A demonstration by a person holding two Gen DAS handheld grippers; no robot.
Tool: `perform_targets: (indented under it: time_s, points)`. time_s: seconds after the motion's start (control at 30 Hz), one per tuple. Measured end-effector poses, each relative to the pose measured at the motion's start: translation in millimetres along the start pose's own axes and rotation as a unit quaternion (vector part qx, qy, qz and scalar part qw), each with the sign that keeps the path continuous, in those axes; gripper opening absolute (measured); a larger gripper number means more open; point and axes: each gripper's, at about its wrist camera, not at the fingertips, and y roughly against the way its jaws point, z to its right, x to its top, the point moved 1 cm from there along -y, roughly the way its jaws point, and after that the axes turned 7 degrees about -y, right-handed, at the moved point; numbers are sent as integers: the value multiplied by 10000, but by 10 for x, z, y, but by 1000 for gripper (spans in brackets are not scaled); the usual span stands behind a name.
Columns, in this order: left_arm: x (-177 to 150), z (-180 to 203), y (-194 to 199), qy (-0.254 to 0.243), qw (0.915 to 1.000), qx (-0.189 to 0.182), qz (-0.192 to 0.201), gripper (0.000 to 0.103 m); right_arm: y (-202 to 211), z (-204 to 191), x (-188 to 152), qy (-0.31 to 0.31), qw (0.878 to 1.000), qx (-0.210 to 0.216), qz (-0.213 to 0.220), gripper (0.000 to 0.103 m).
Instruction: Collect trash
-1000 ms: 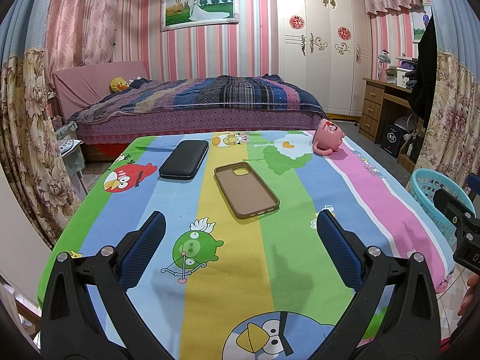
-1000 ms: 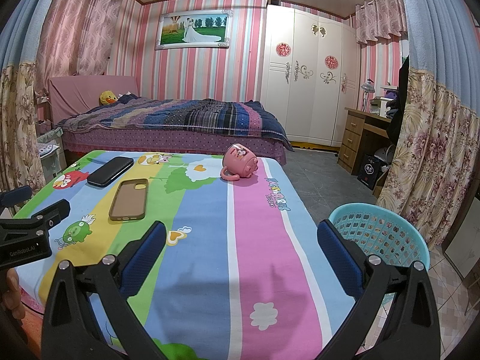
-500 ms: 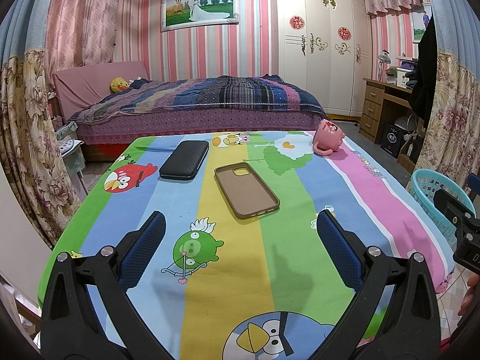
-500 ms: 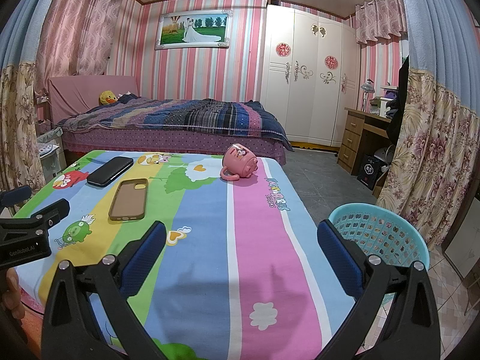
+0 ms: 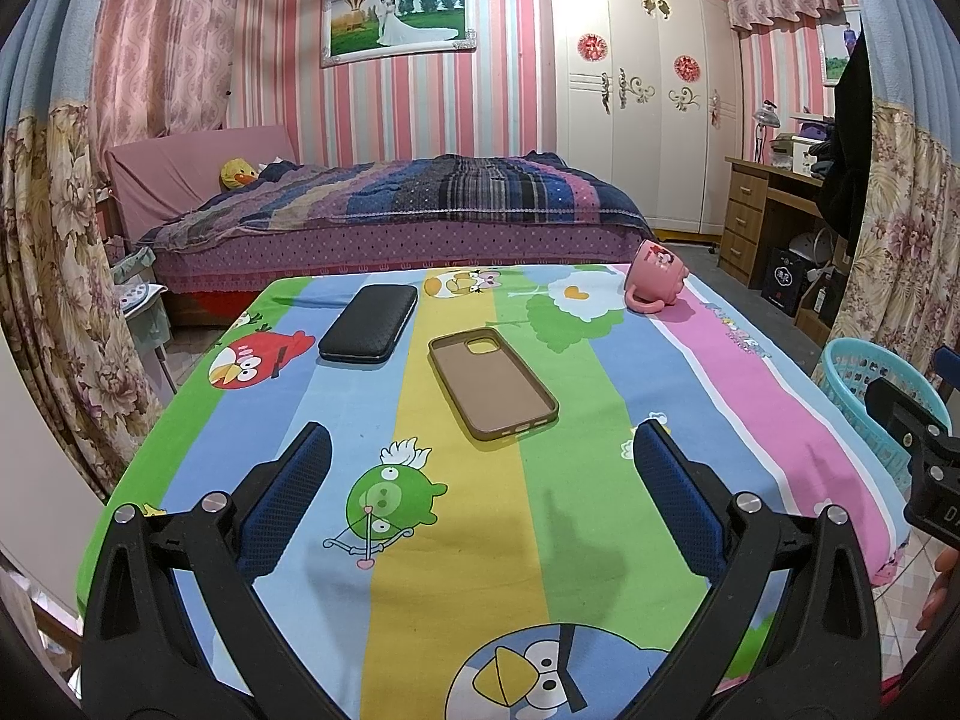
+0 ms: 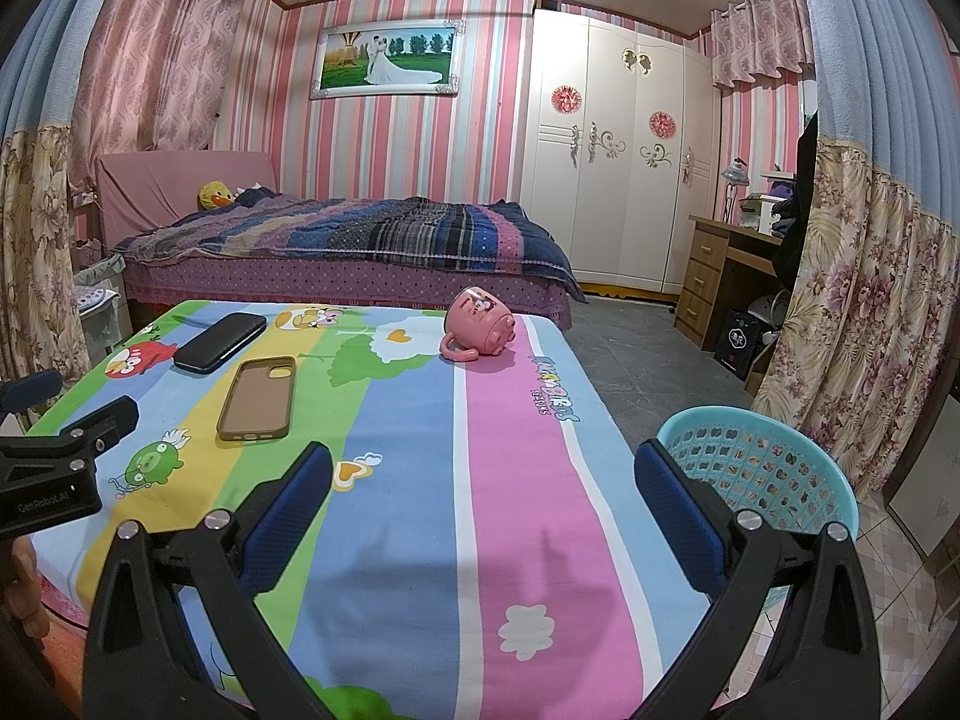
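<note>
The tabletop [image 5: 600,540], under a bright striped cartoon-print cloth, fills the lower part of both views. Just off its right edge, on the floor, stands a round turquoise plastic lattice basket [image 6: 774,480]; whether anything lies inside it cannot be told through the mesh. On the cloth lie three things, well apart from one another: a pink ceramic mug [image 6: 479,324] tipped on its side near the far edge, an empty brown phone case [image 5: 492,383] lying open side up in the middle, and a black textured wallet-like case [image 5: 369,331] at the far left. All three rest on the cloth, none in the basket.

Nothing has shifted over the last second: both pairs of tongs hover where they were, and every item lies as it did. The left tongs [image 5: 480,492] are wide apart and empty, facing the phone case; the right tongs [image 6: 483,492] are likewise apart and empty, between mug and basket. This pause would fit either a start or a break between pickups.
</note>
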Motion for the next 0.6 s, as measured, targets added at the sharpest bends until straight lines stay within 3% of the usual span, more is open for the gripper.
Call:
perform_targets:
  time_s: [0.6]
  points:
    - [37, -7, 24, -64, 9999, 41, 114, 97, -1, 16, -3, 4, 10000, -3, -13, 98]
